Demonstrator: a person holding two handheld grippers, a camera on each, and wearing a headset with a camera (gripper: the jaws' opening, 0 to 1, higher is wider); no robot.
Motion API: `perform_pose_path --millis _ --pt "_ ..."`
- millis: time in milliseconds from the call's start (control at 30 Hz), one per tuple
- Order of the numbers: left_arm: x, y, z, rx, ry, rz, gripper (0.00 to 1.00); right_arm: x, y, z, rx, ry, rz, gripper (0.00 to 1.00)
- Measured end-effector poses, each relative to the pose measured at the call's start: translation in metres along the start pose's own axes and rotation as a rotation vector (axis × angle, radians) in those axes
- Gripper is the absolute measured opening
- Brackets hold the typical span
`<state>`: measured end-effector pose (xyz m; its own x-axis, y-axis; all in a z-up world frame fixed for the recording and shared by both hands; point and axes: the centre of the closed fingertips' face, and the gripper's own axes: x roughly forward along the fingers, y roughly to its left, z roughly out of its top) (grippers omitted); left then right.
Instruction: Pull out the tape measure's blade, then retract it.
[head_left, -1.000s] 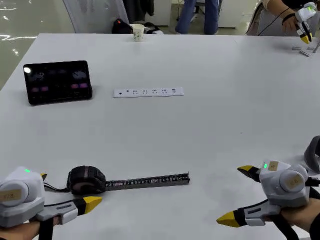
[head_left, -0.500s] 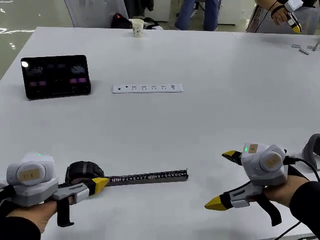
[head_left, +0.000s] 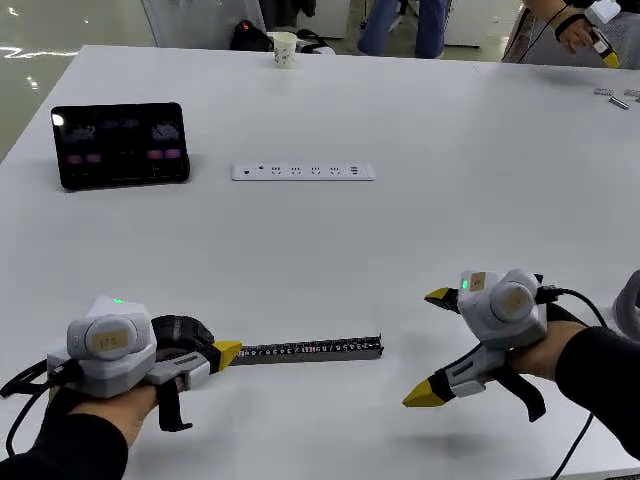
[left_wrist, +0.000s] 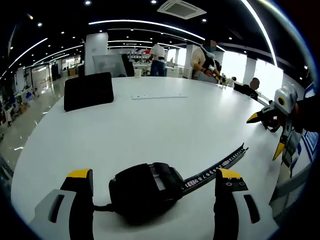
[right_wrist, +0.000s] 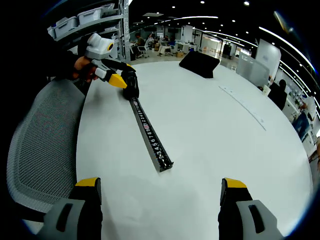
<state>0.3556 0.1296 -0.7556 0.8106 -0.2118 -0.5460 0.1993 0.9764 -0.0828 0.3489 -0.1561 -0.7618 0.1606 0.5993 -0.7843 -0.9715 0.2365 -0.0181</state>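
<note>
Head view: tape measure (head_left: 186, 332) sits on the white bench (head_left: 450, 210) at approx 8 o'clock of the frame, black case lying on its side. Blade (head_left: 310, 349) is out, flat on the bench, running from the case toward 3 o'clock; its tip is free, nothing touching it.

L side: left gripper (head_left: 207, 340) is at the case, jaws apart w/ the case between them. In the left gripper view there's a gap on each side of the case, so not clamped. The blade leaves toward 2 o'clock there, passing just inside the right-hand jaw.

R side: right gripper (head_left: 428, 346) is at approx 4 o'clock in the head view, held above the bench, jaws wide apart, nothing in them. It's at 3 o'clock of the blade tip and apart from it. In the right gripper view the blade tip lies just ahead, betw. the jaws' lines, w/ the case at 11 o'clock.

Elsewhere in the head view: dark tablet (head_left: 121, 144) propped at 10 o'clock, white power strip (head_left: 303, 172) toward 12, paper cup (head_left: 285, 48) at the far edge, 12 o'clock.
</note>
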Motion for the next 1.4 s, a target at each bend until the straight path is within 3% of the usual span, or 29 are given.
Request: perform_pose_path --millis 133,333,533,733,800,900,1000,1167,1400 --pt "0.002 -0.006 -0.001 0.019 0.001 0.012 0.99 0.006 -0.006 0.008 -0.049 0.016 0.017 0.99" --pt "0.004 -0.004 0.006 -0.026 -0.07 0.041 0.99 0.019 -0.015 0.014 -0.082 0.04 0.043 0.99" --pt "0.009 0.002 -0.008 -0.021 -0.049 0.079 0.99 0.033 -0.014 0.005 -0.072 0.071 0.073 0.99" --pt "0.006 0.006 -0.001 -0.058 -0.1 0.105 0.99 0.04 -0.011 0.001 -0.083 0.104 0.102 0.97" --pt "0.007 0.007 -0.001 -0.062 -0.105 0.11 0.99 0.04 -0.008 0.002 -0.091 0.104 0.115 0.9" --pt "0.008 0.006 -0.001 -0.063 -0.106 0.102 0.99 0.045 -0.003 -0.002 -0.104 0.13 0.137 0.88" --pt "0.009 0.004 0.0 -0.057 -0.11 0.098 0.99 0.046 0.003 -0.005 -0.133 0.148 0.181 0.71" --pt "0.009 0.004 -0.002 -0.061 -0.105 0.093 0.99 0.047 0.008 -0.005 -0.17 0.17 0.213 0.54" --pt "0.008 0.005 0.0 -0.059 -0.113 0.093 0.99 0.049 0.005 -0.004 -0.203 0.186 0.231 0.38"
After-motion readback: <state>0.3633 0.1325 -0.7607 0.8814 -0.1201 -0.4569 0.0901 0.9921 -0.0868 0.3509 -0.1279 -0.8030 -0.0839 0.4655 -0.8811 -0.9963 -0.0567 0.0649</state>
